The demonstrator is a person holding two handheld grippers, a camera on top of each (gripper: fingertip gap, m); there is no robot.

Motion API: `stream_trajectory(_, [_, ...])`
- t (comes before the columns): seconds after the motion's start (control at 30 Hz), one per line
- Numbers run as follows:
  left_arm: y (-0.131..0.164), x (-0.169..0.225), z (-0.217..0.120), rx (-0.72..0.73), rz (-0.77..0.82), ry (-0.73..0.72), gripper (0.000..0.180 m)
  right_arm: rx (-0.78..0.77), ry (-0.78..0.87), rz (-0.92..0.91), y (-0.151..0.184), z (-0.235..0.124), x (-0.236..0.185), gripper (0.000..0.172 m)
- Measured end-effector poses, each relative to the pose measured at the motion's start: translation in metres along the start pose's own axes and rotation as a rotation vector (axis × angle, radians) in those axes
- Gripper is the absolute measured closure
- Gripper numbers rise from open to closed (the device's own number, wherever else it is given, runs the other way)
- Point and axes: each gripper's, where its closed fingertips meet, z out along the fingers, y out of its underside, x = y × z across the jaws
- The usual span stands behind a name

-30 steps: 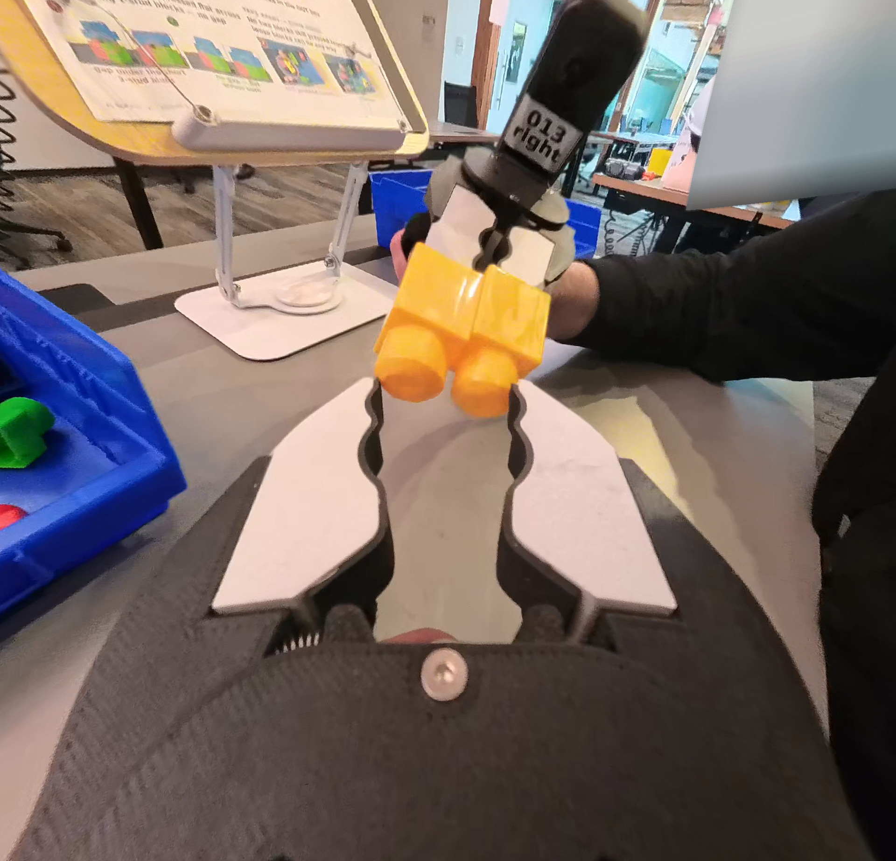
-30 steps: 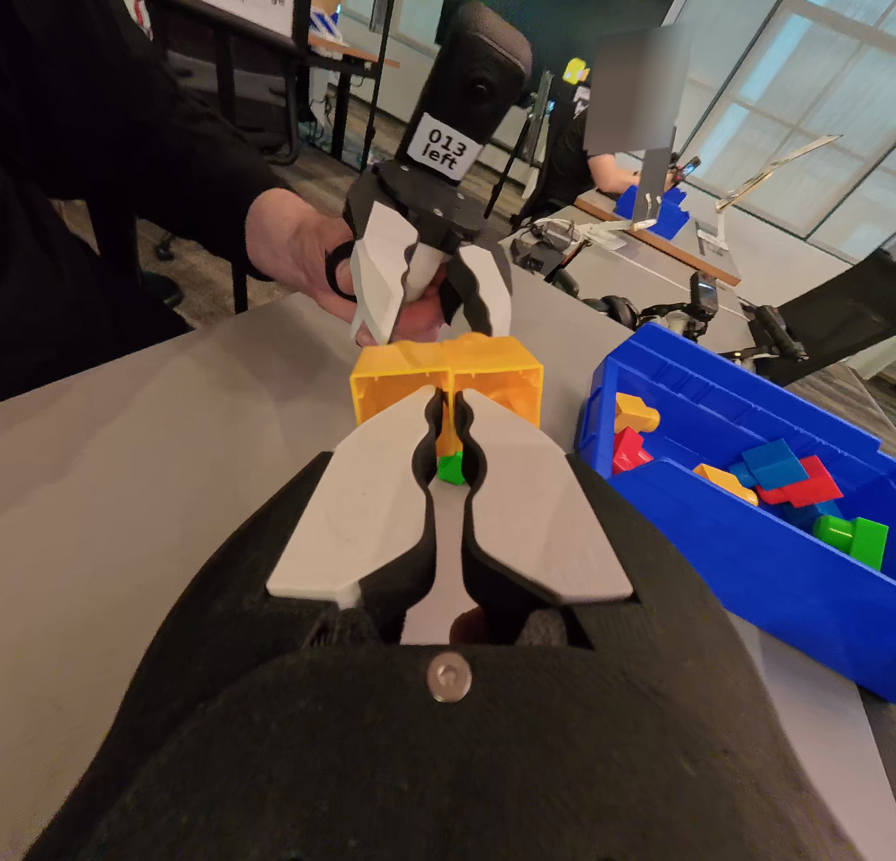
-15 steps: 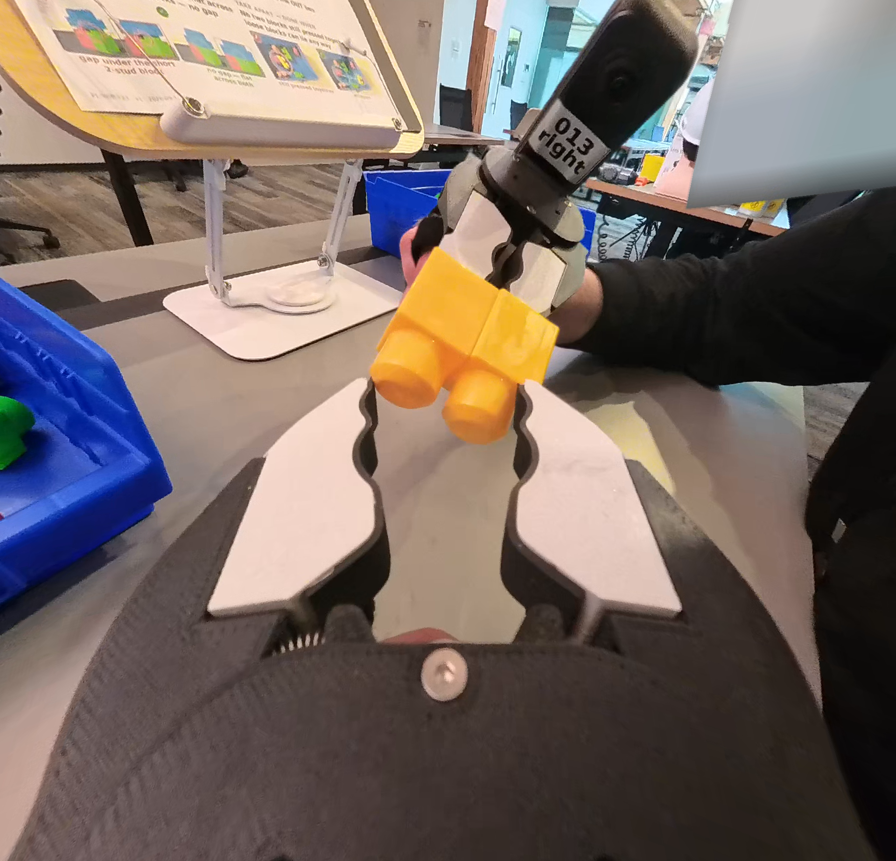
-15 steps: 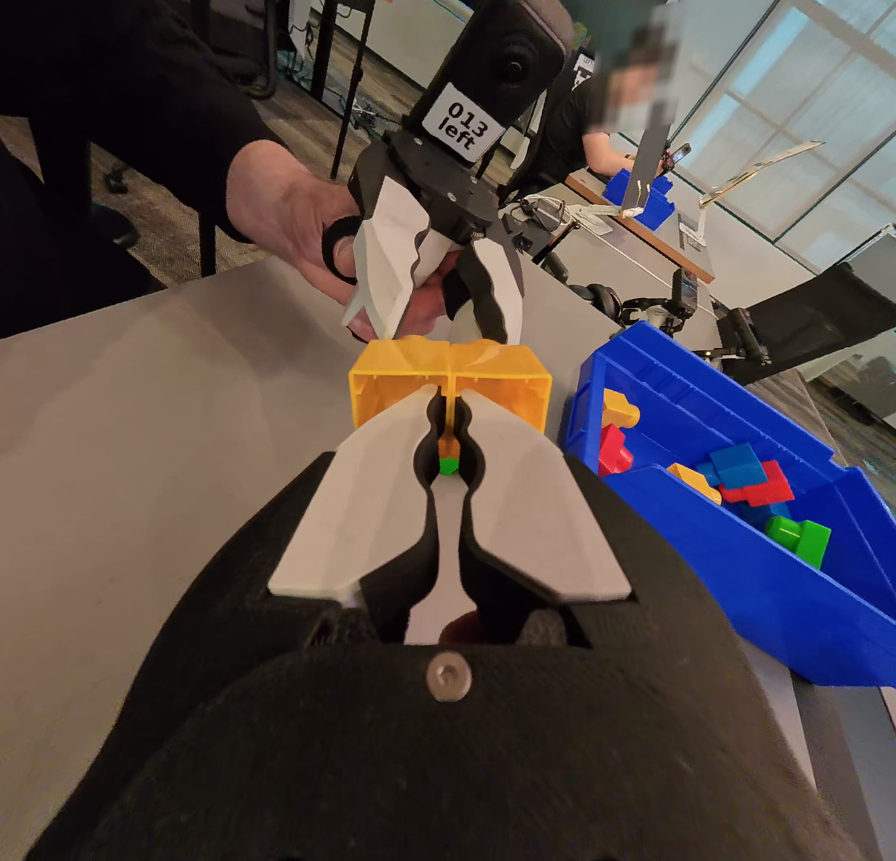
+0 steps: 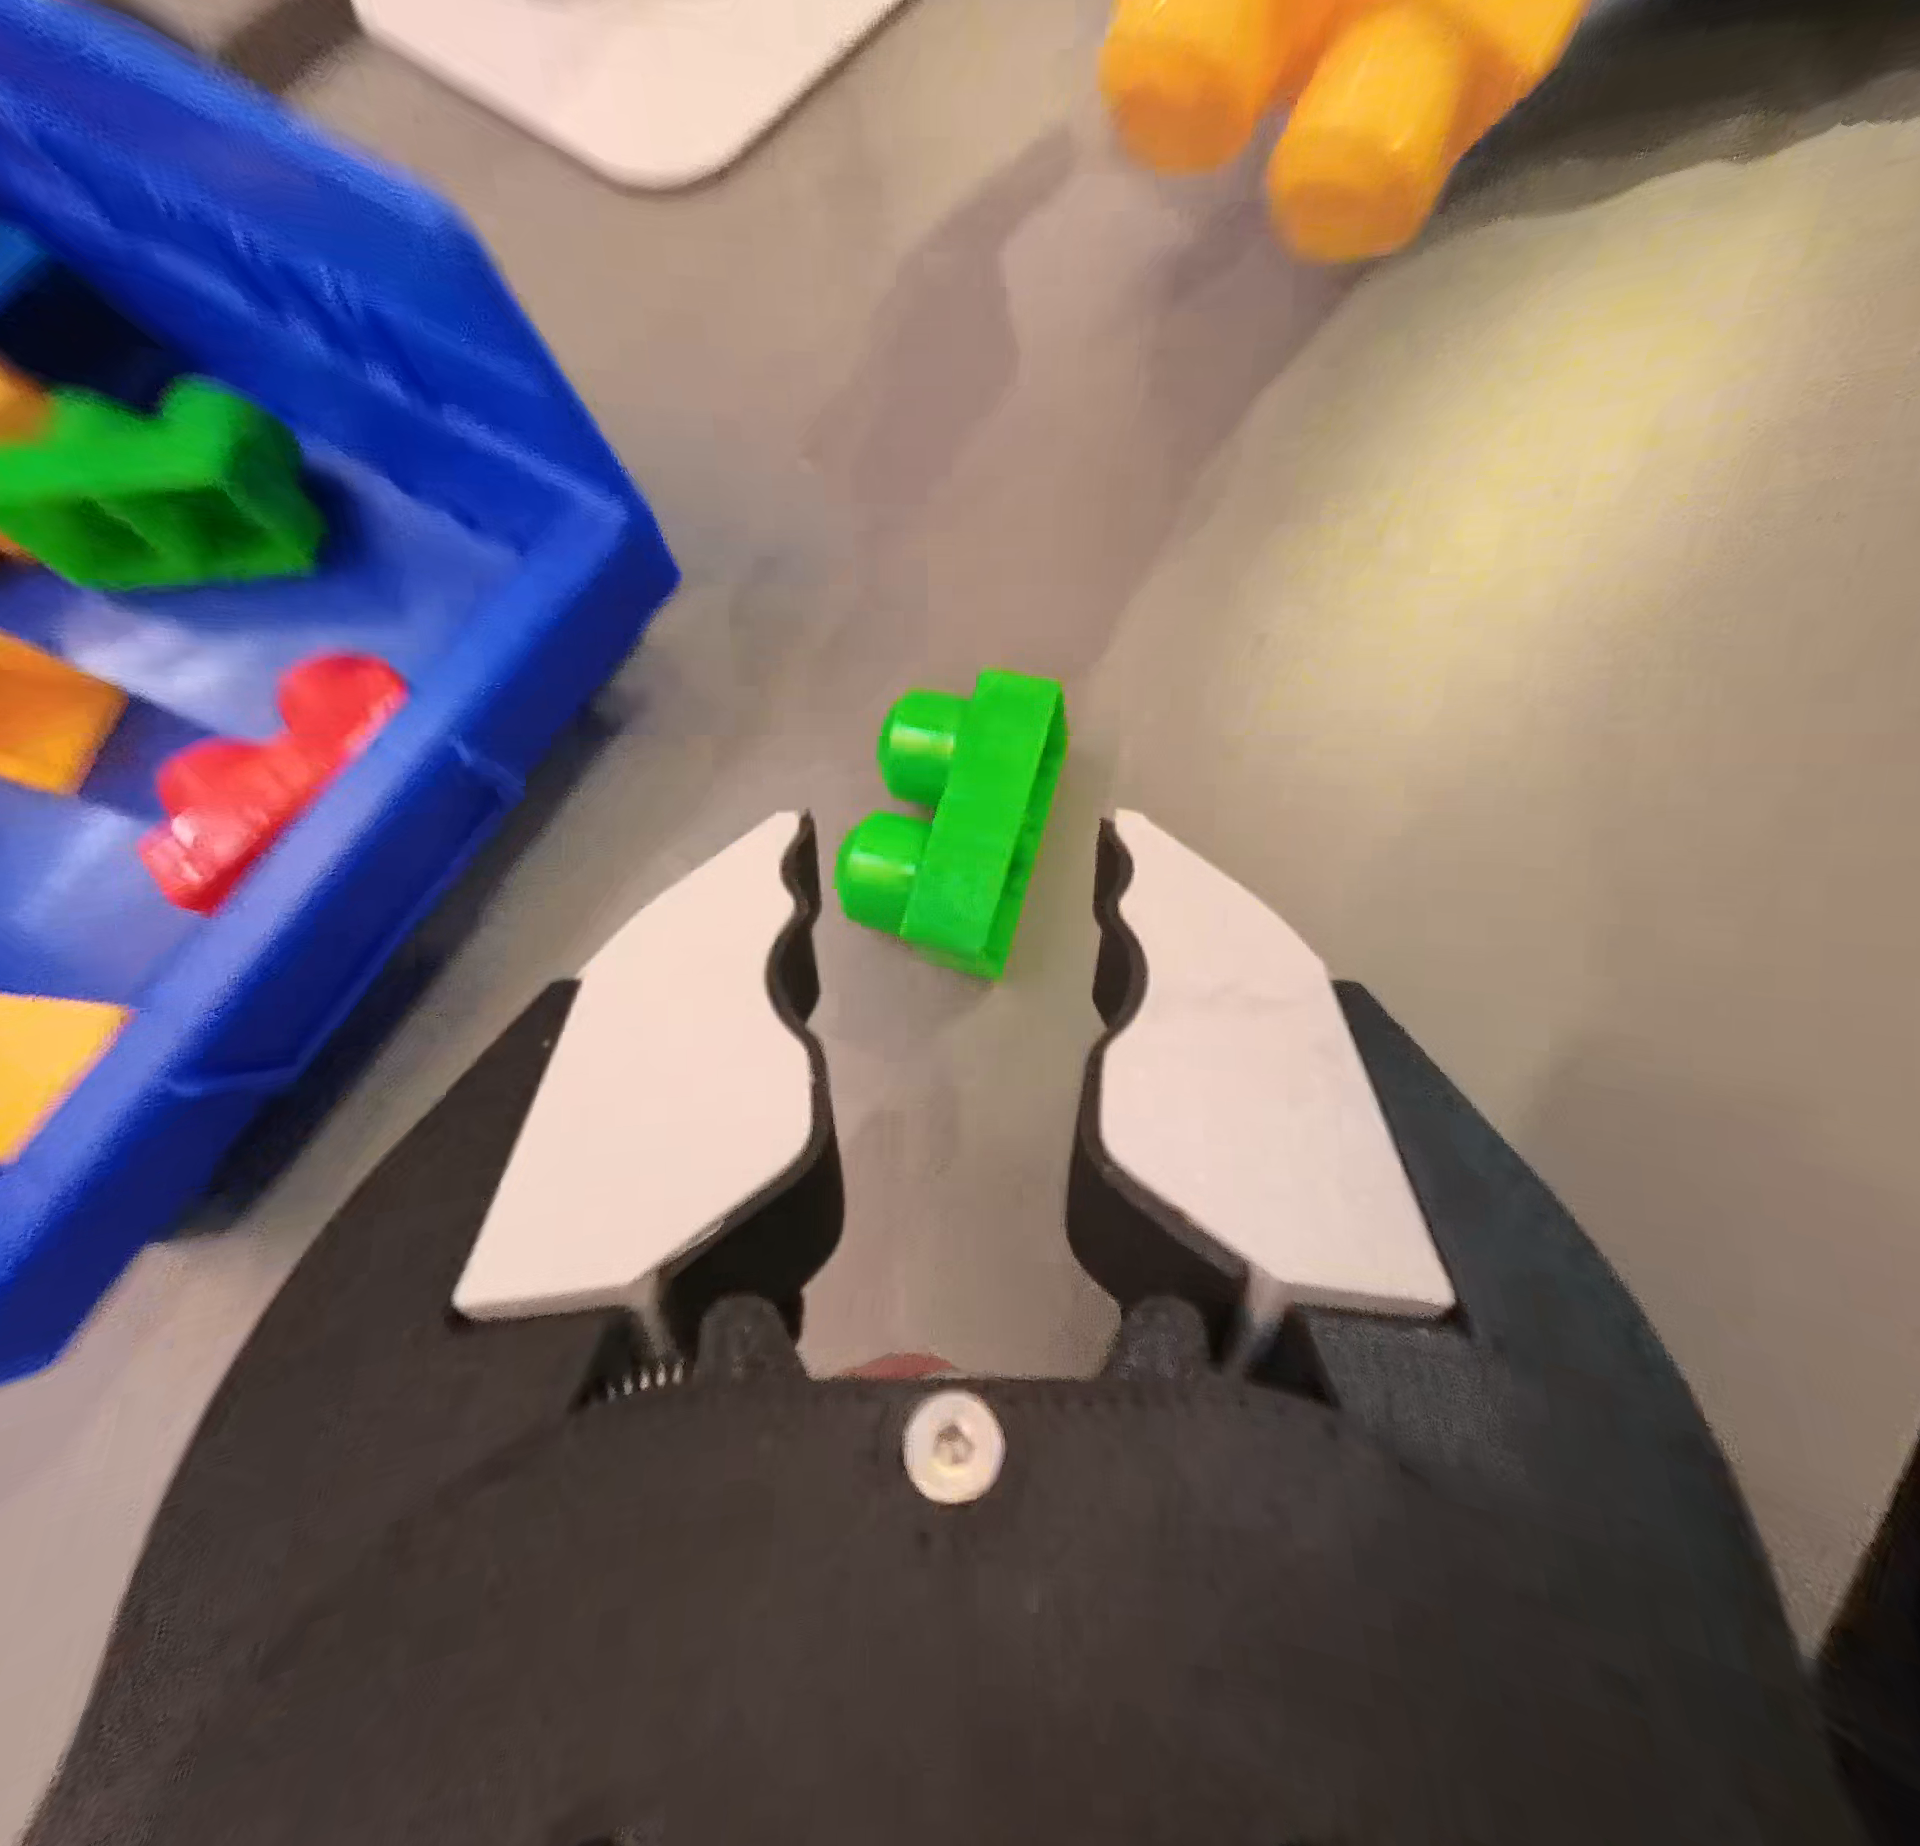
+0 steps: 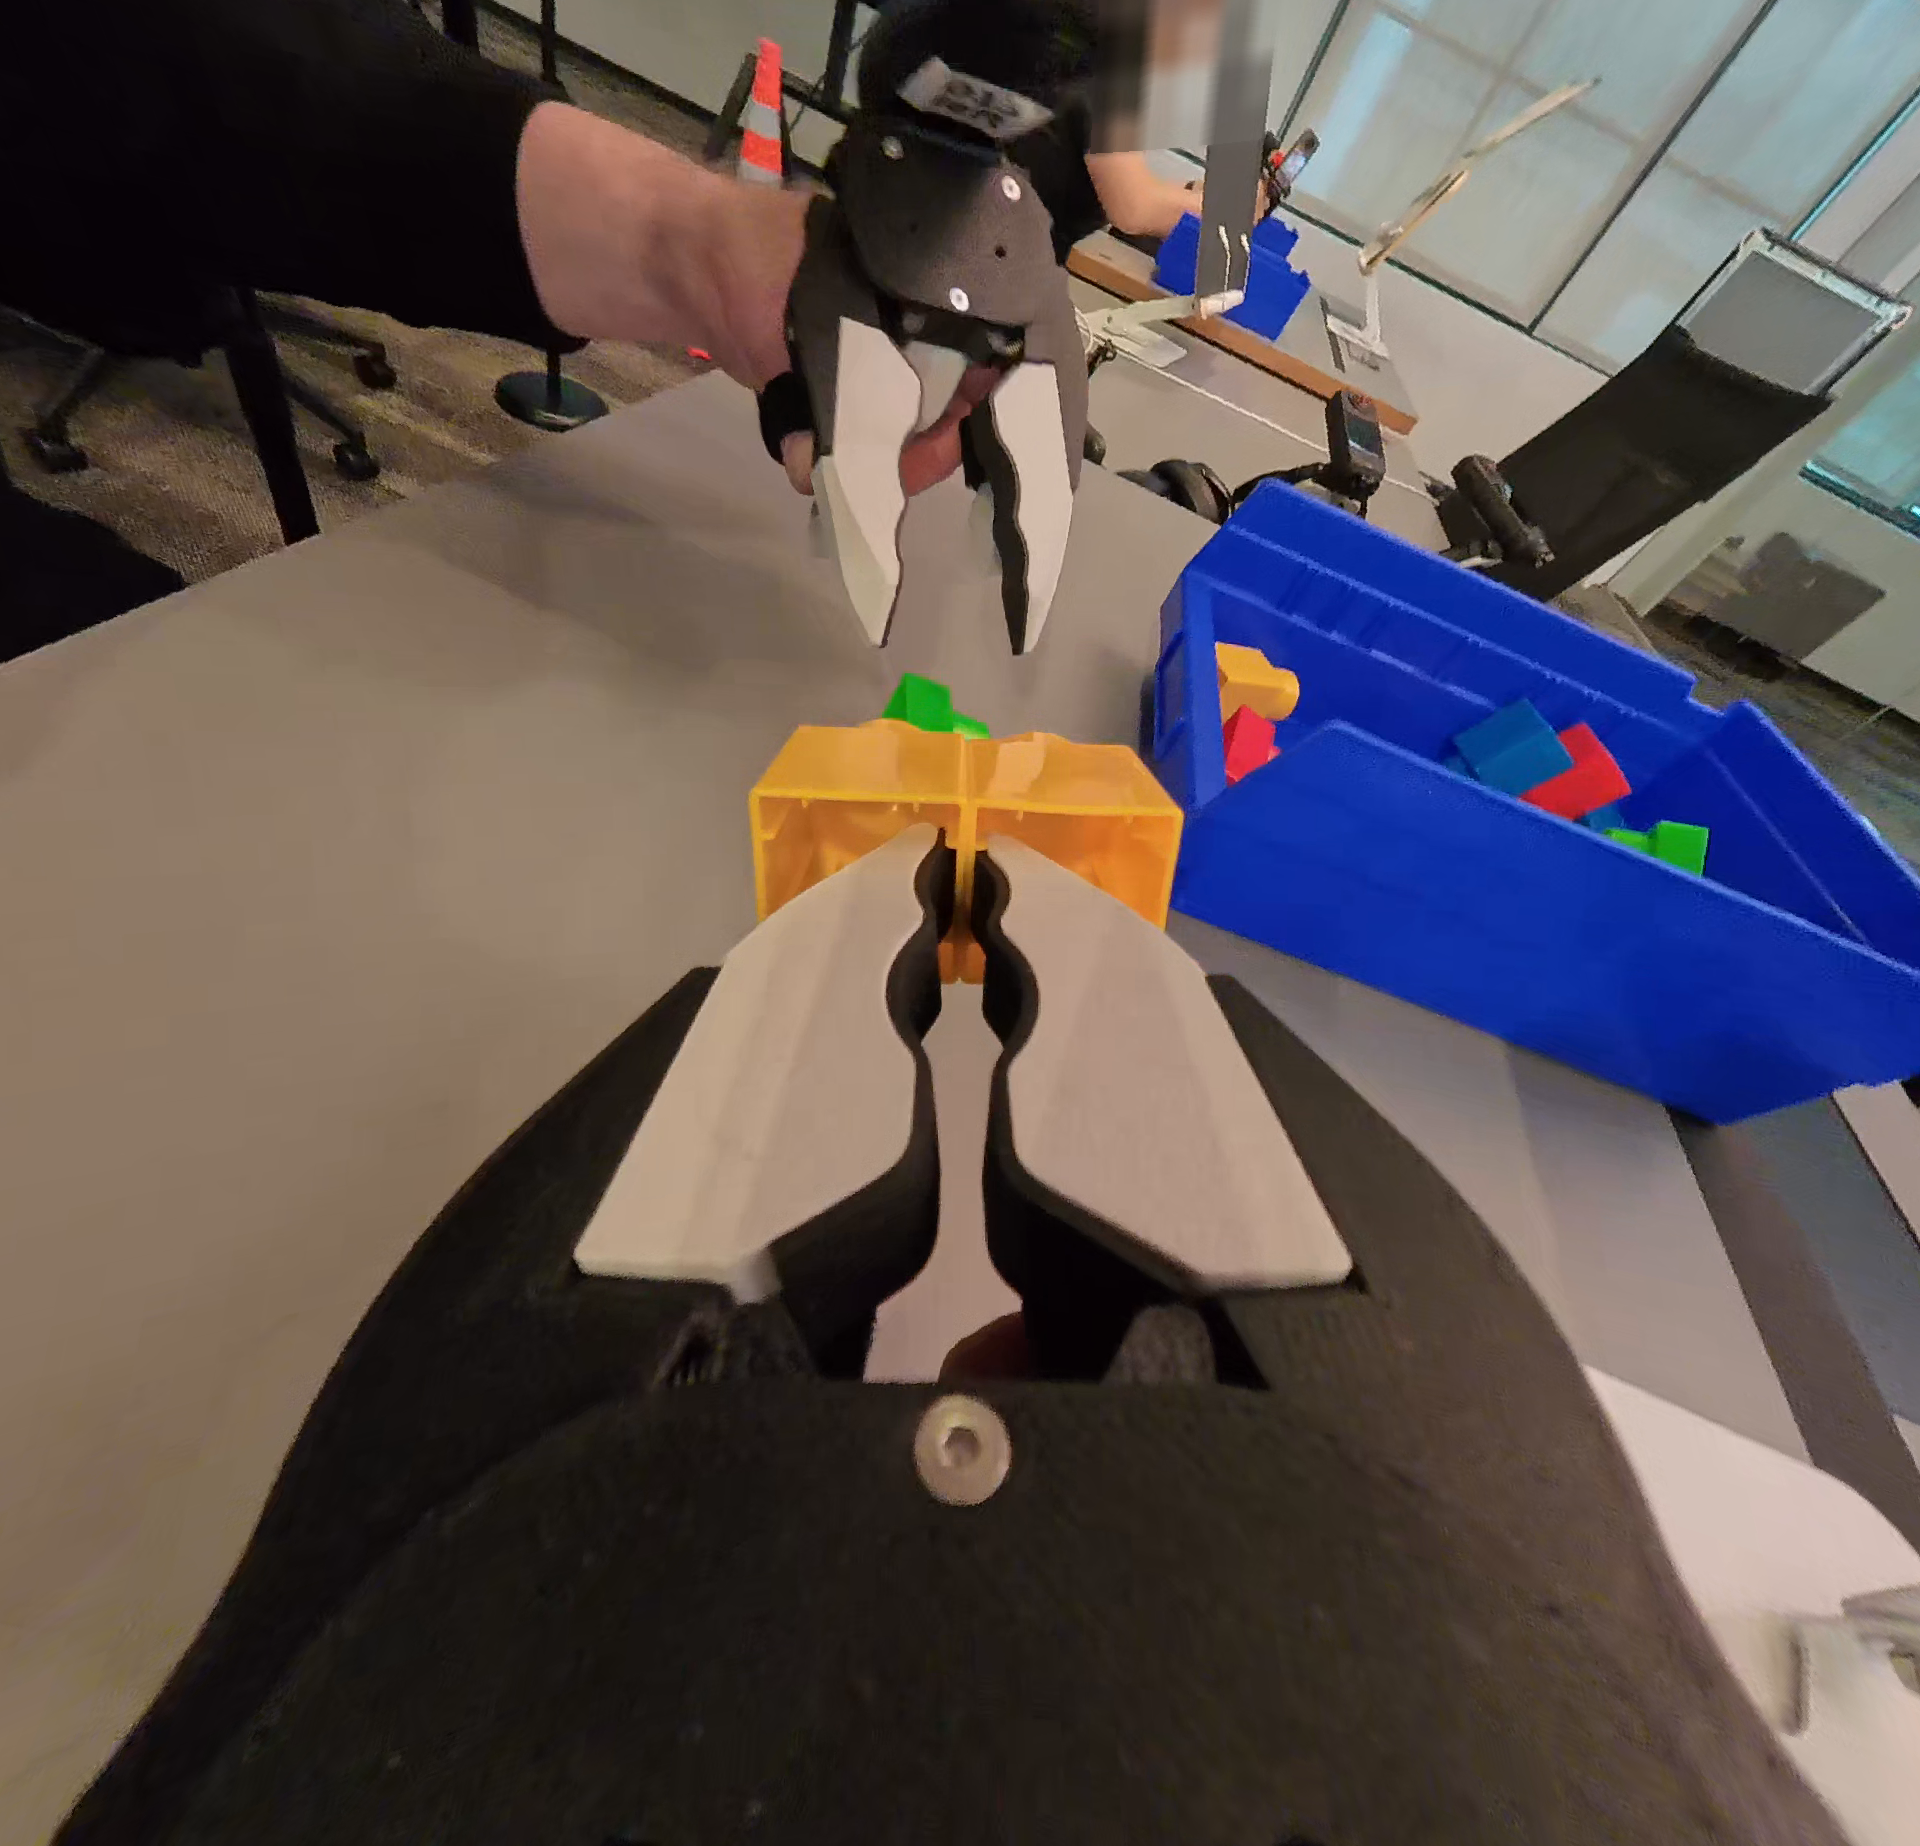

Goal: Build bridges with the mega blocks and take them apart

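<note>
My right gripper (image 6: 961, 851) is shut on a yellow two-stud block (image 6: 862, 788), its pads pinching the thin middle wall of the hollow underside, and holds it above the grey table (image 6: 312, 861). The same block shows at the top of the left wrist view (image 5: 1320, 61), studs toward the camera. A green flat two-stud block (image 5: 961, 830) lies on its side on the table, between and just past my left gripper's (image 5: 951, 840) open fingertips, with a gap on each side. In the right wrist view the left gripper (image 6: 951, 612) hovers open above the green block (image 6: 925, 705).
A blue bin (image 5: 343, 549) with green, red and orange blocks stands left of the green block; in the right wrist view the bin (image 6: 1558, 913) is at the right. A white stand base (image 5: 665, 61) lies at the back. A person's hand (image 6: 665, 258) holds the left gripper. My right fingertips sit around 15 centimetres from my left ones.
My left gripper has tipped down from facing the yellow block to point at the green block on the table, still open. My right gripper stays shut on the yellow block.
</note>
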Motion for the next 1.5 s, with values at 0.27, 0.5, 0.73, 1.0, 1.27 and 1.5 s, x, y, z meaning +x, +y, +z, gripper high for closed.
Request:
stream_trajectory(0.27, [0.019,0.024,0.012,-0.040,-0.211,0.198,0.137,-0.044,0.020,0.023,0.017,-0.007,-0.001,0.169])
stream_trajectory(0.5, [-0.005,0.073,0.003,0.059,-0.108,0.274,0.132,-0.034,0.033,0.049,0.019,-0.012,0.006,0.169])
stream_trajectory(0.73, [0.018,0.018,0.031,-0.072,-0.024,0.060,0.076,-0.044,0.020,0.043,0.021,-0.008,0.001,0.169])
stream_trajectory(1.0, [0.015,0.030,0.060,-0.109,0.078,0.139,0.109,-0.047,0.006,0.053,0.024,-0.007,0.000,0.169])
stream_trajectory(1.27, [-0.037,0.023,0.046,0.096,0.114,0.027,0.111,-0.023,0.010,0.067,0.011,-0.017,0.008,0.169])
stream_trajectory(1.5, [-0.121,0.035,0.023,0.173,0.333,-0.096,0.111,0.023,0.060,-0.031,-0.034,-0.040,0.017,0.169])
